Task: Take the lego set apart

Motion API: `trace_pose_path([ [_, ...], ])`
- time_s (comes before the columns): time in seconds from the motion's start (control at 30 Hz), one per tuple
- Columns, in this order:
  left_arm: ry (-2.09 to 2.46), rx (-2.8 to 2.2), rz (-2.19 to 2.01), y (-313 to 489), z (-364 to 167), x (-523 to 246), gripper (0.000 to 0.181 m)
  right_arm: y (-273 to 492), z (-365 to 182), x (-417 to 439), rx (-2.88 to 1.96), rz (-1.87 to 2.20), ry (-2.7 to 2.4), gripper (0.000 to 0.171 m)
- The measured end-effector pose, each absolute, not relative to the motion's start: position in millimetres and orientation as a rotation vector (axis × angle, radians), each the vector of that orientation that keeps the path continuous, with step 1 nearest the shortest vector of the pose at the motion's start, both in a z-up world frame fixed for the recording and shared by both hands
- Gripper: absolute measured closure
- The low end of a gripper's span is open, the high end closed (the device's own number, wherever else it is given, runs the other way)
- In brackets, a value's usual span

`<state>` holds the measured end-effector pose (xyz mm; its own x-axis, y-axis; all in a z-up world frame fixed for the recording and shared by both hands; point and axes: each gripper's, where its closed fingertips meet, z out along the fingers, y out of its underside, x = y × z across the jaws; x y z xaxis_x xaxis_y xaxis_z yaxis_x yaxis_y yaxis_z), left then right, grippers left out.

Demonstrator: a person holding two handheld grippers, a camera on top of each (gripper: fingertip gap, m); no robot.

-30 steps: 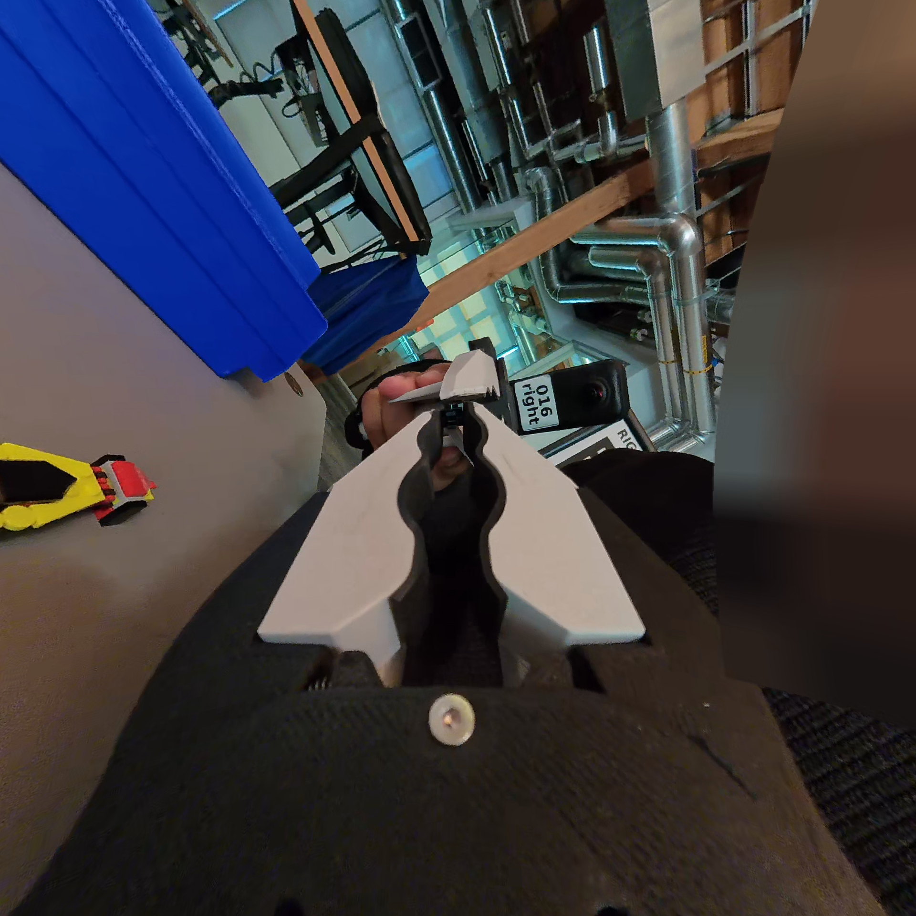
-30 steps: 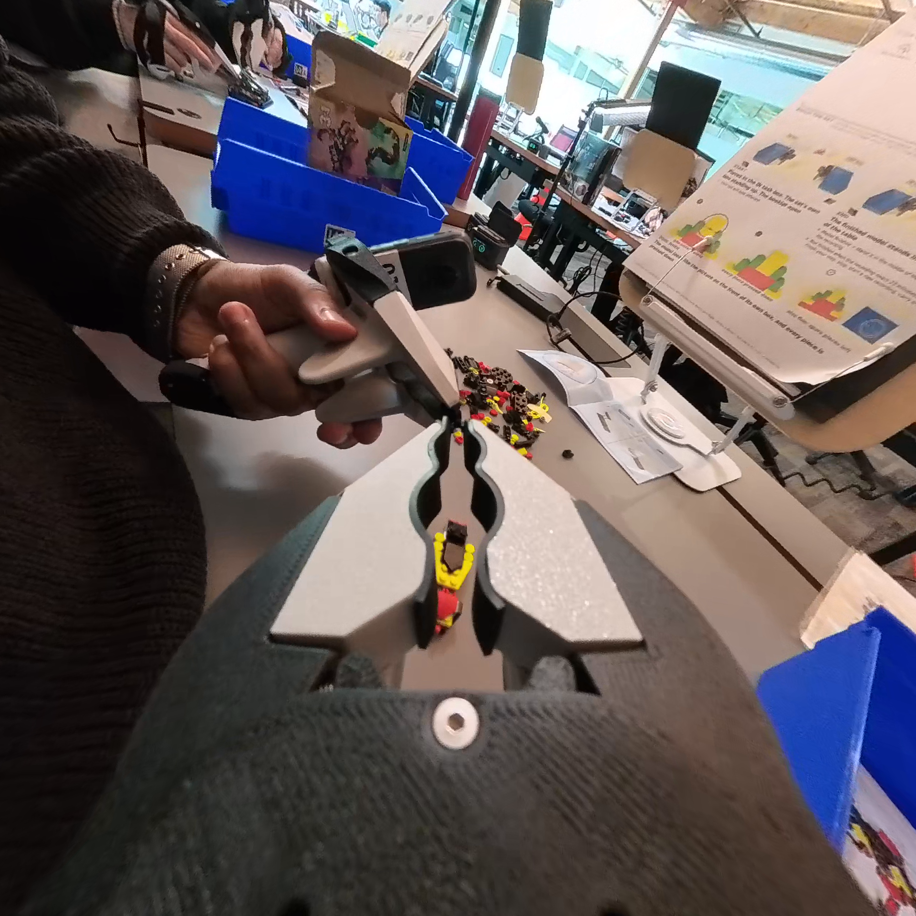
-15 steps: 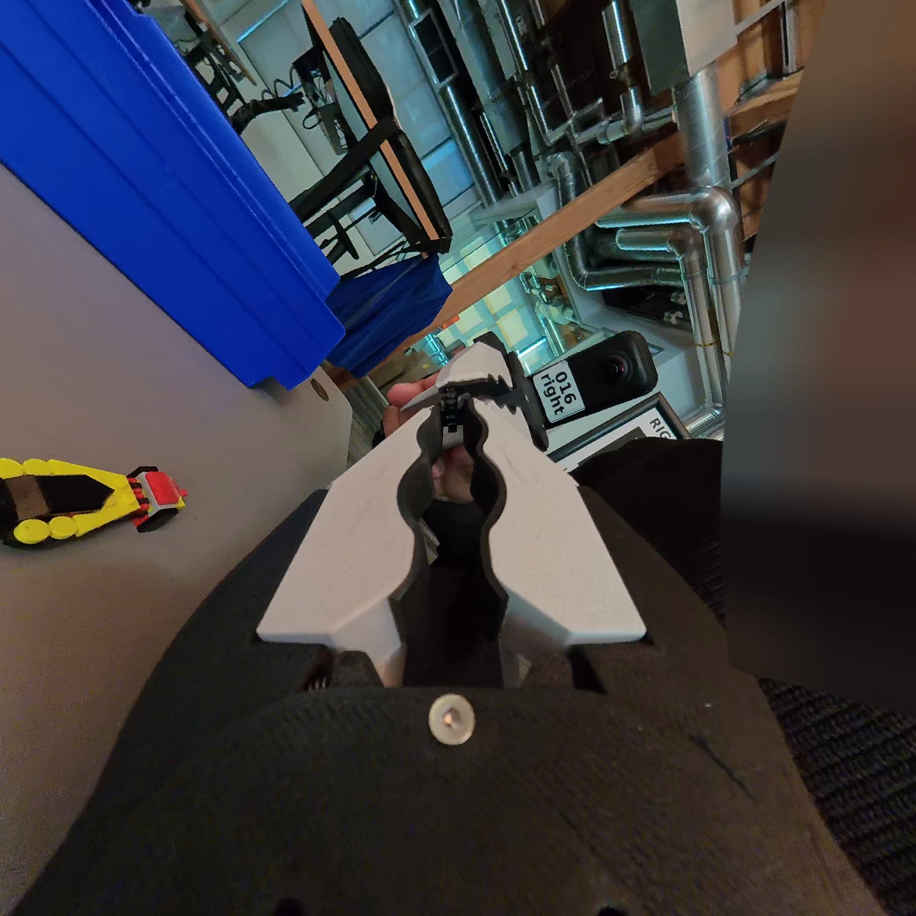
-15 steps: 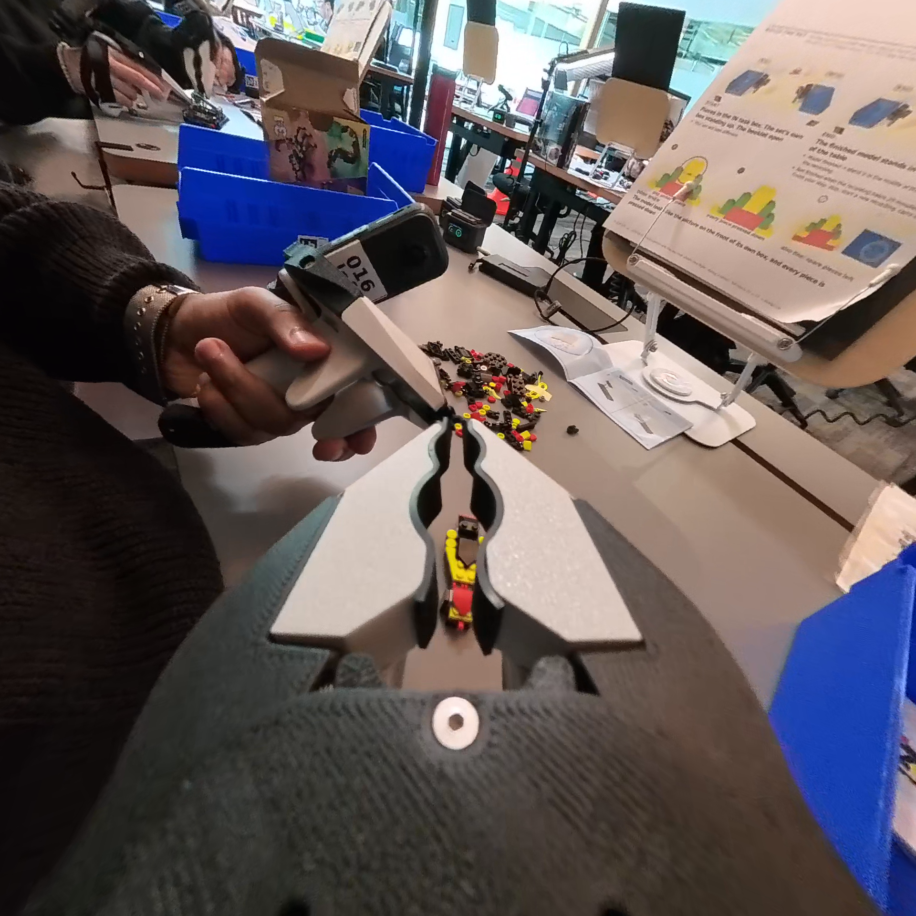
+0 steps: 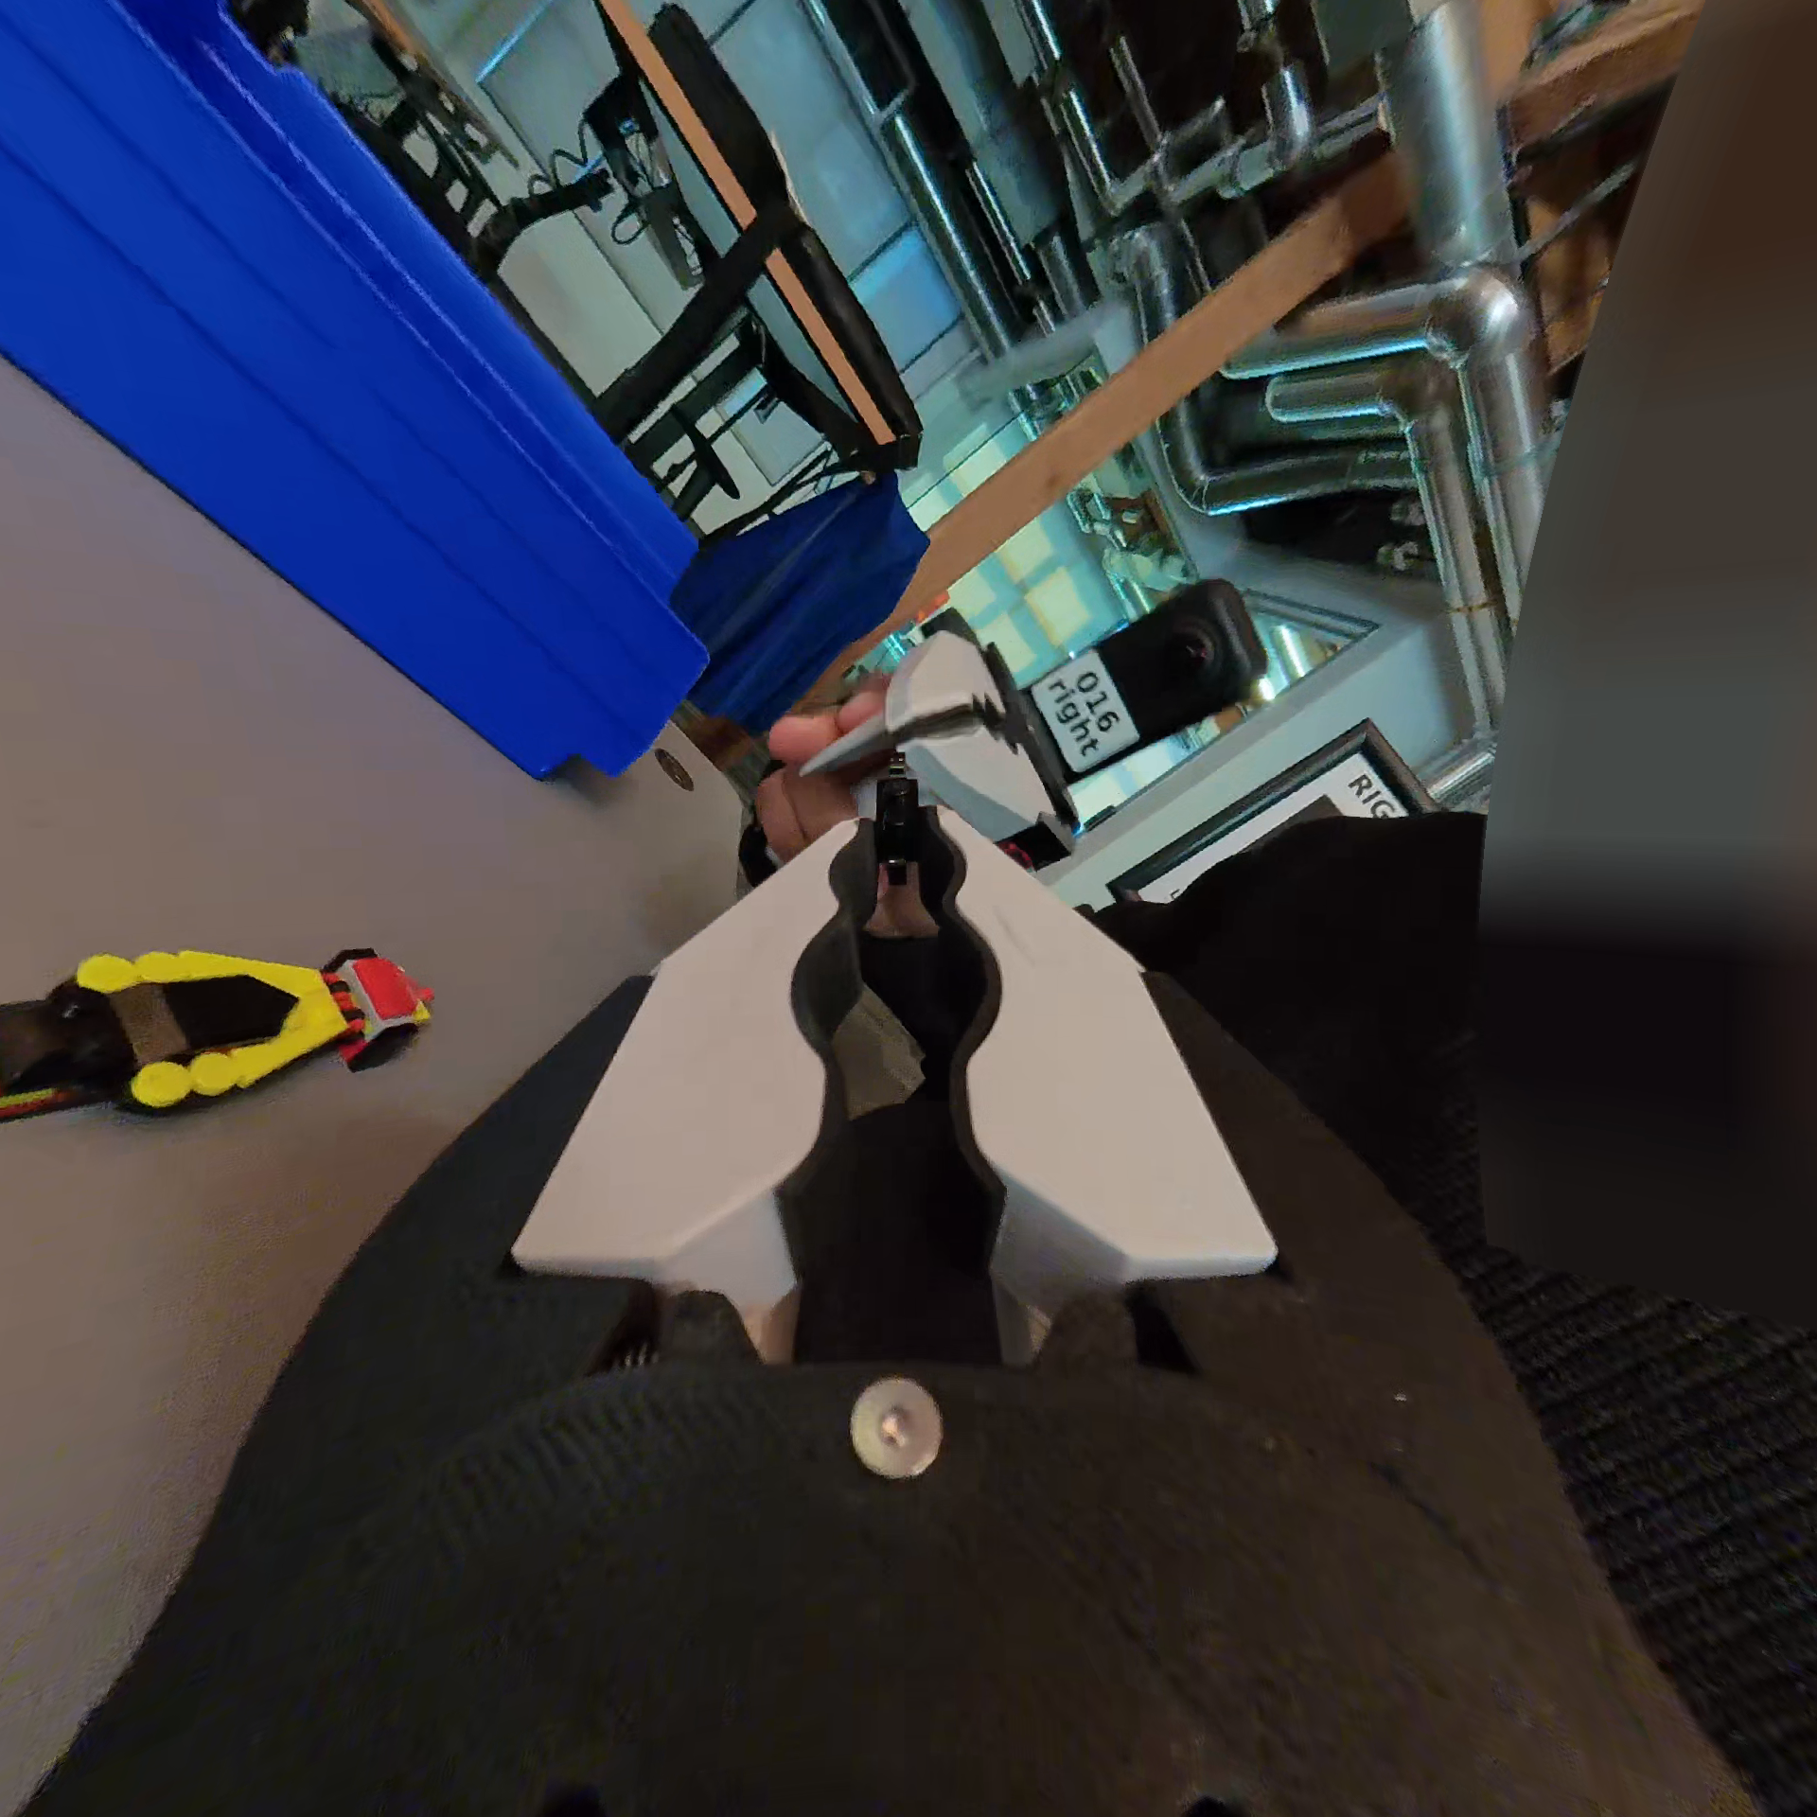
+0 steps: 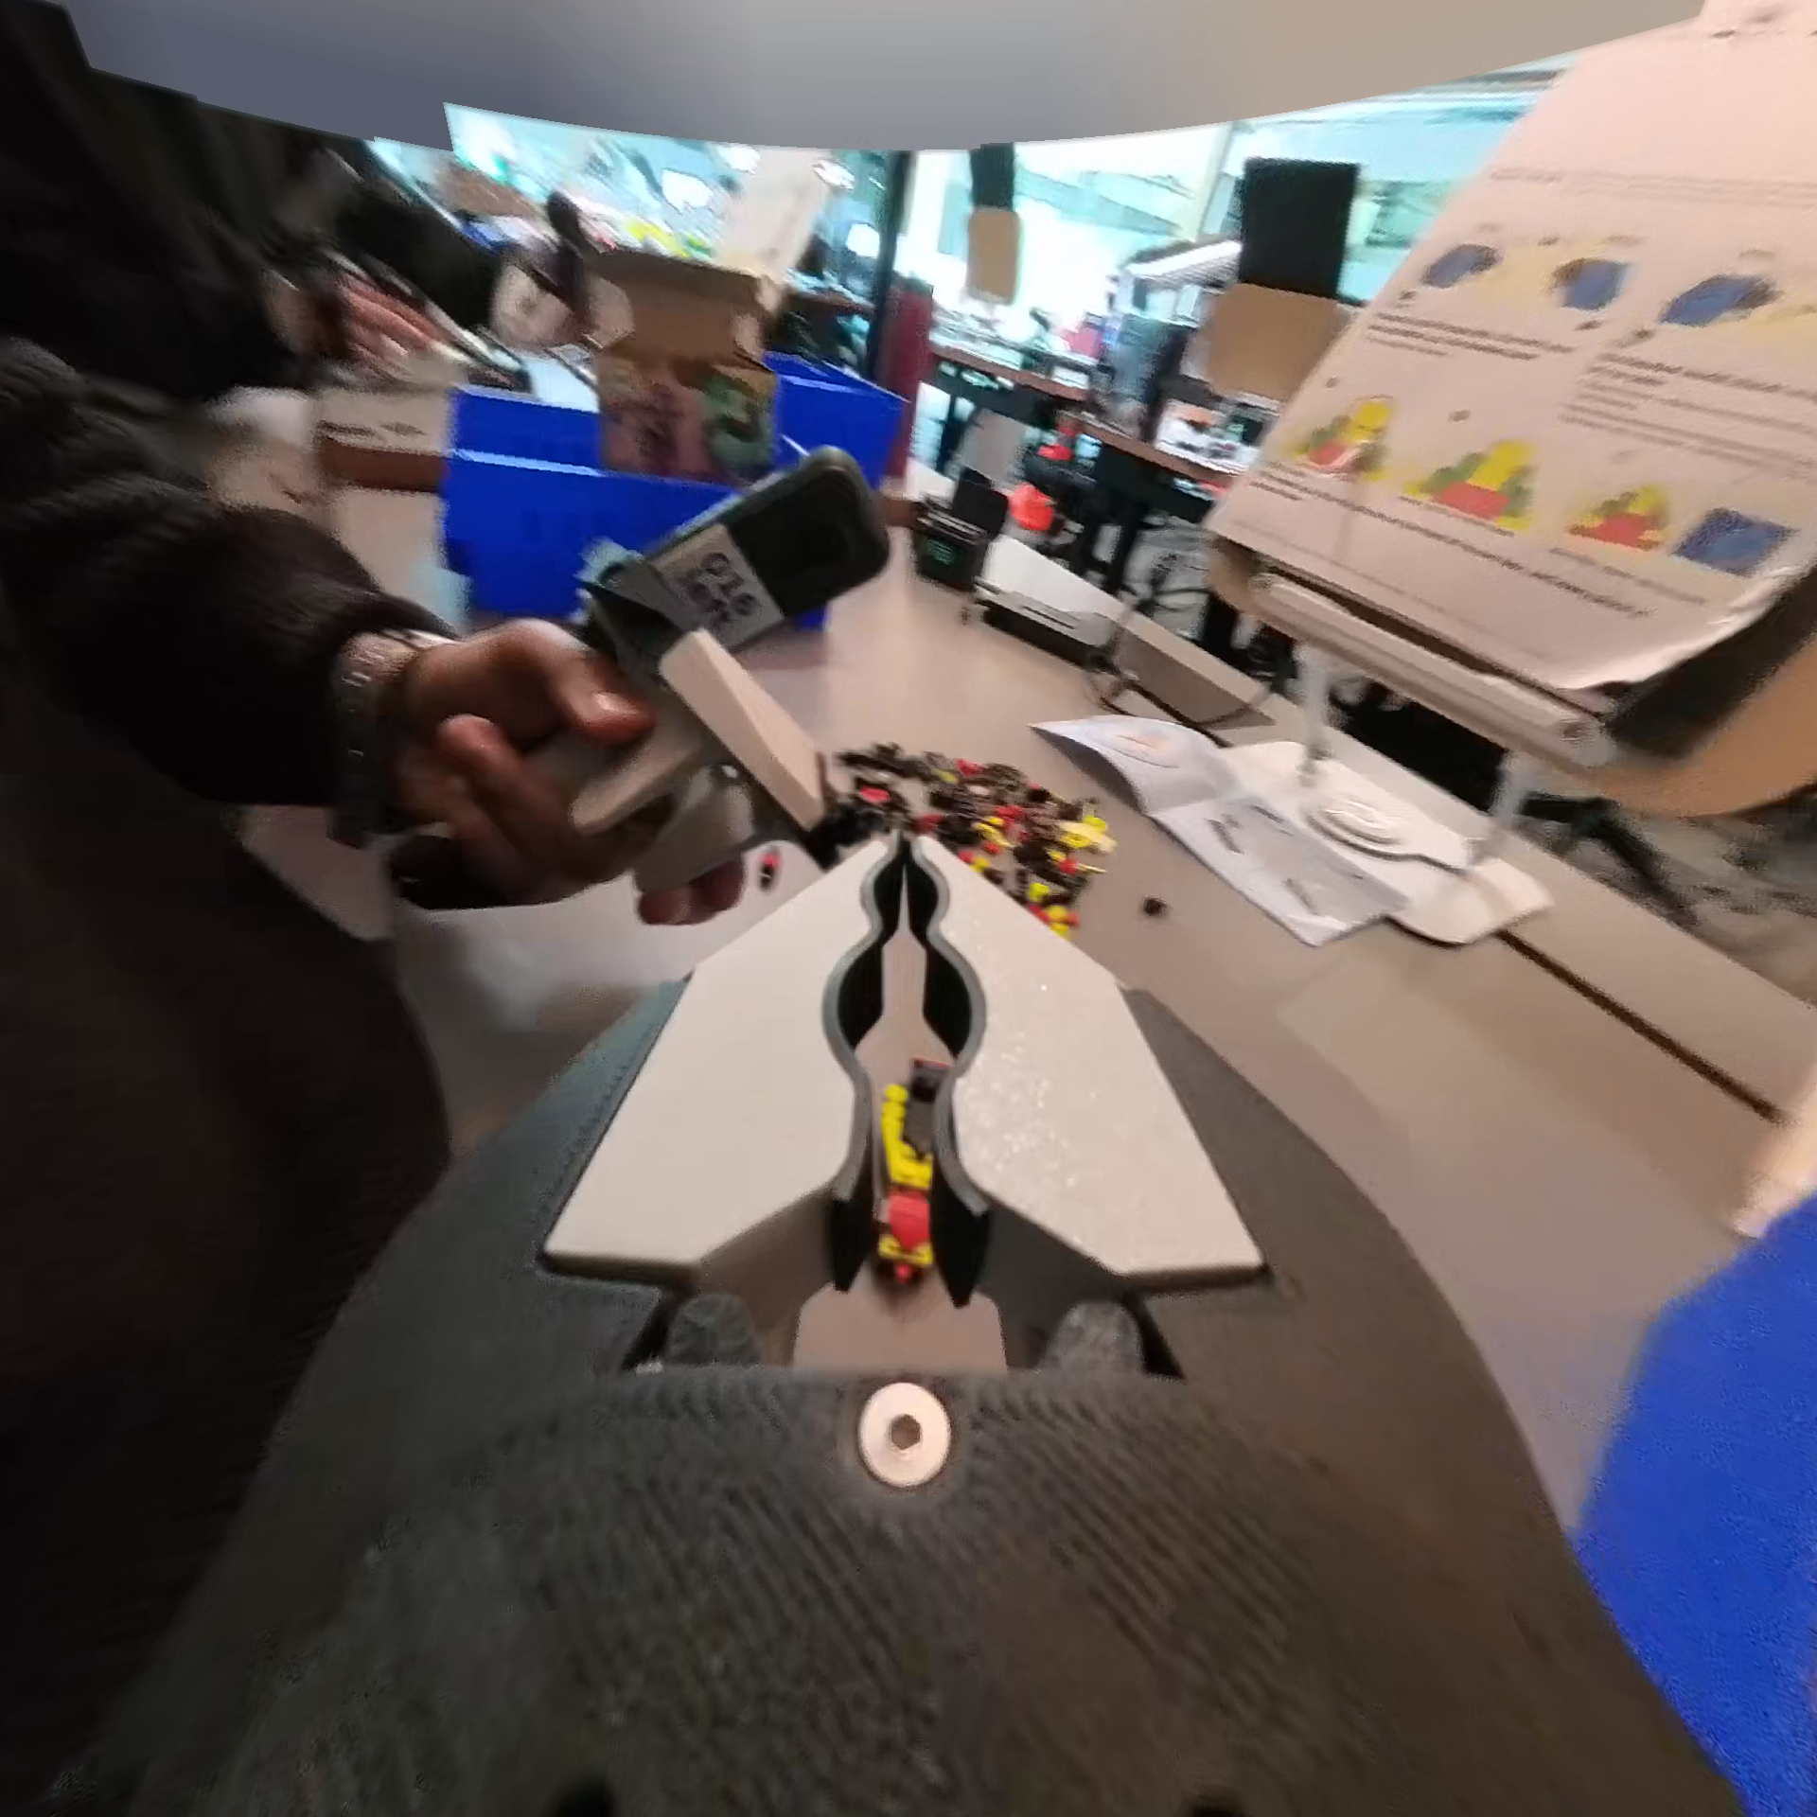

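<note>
A yellow, red and black lego car lies on the grey table; it also shows between my right fingers in the right wrist view. My left gripper is held above the table, shut on a small black lego piece. My right gripper is shut, its tips close beside the left gripper's tips. I cannot tell if it holds anything. In the left wrist view the right gripper sits just beyond the black piece.
A pile of loose black, red and yellow pieces lies on the table past the grippers. Blue bins, a leaflet and a sheet on a stand stand around. Another blue bin is near right. Both grippers' tips are close together, under 4 cm apart.
Both grippers stayed tip to tip and shut while they shifted and turned a little. The right wrist view is now blurred by motion. The car sits nearer in the left wrist view.
</note>
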<state>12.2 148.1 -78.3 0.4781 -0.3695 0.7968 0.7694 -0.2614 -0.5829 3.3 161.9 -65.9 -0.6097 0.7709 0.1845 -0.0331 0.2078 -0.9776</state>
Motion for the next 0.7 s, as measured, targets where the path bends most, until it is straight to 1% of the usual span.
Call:
trace_pose_path([
  [0.07,-0.358,-1.458,-1.148,147,-76,13,0.173,157,-64,8,-0.658,1.596,-1.797,0.165],
  [0.13,-0.362,-1.454,-1.159,146,-77,13,0.173,157,-69,7,-0.673,1.603,-1.817,0.158],
  [0.23,-0.335,-1.47,-1.164,146,-76,16,0.173,152,-71,10,-0.634,1.608,-1.843,0.154],
  [0.37,-0.276,-1.51,-1.22,144,-80,28,0.173,148,-73,18,-0.531,1.604,-1.879,0.152],
  [0.47,-0.244,-1.561,-1.26,143,-86,37,0.172,146,-75,24,-0.477,1.595,-1.915,0.153],
  [0.57,-0.245,-1.567,-1.293,143,-89,41,0.173,146,-81,27,-0.471,1.592,-1.956,0.159],
  [0.63,-0.256,-1.567,-1.27,145,-90,38,0.173,147,-83,24,-0.585,1.698,-1.969,0.161],
  [0.7,-0.252,-1.588,-1.205,146,-92,35,0.173,151,-84,18,-0.769,1.854,-1.965,0.156],
])
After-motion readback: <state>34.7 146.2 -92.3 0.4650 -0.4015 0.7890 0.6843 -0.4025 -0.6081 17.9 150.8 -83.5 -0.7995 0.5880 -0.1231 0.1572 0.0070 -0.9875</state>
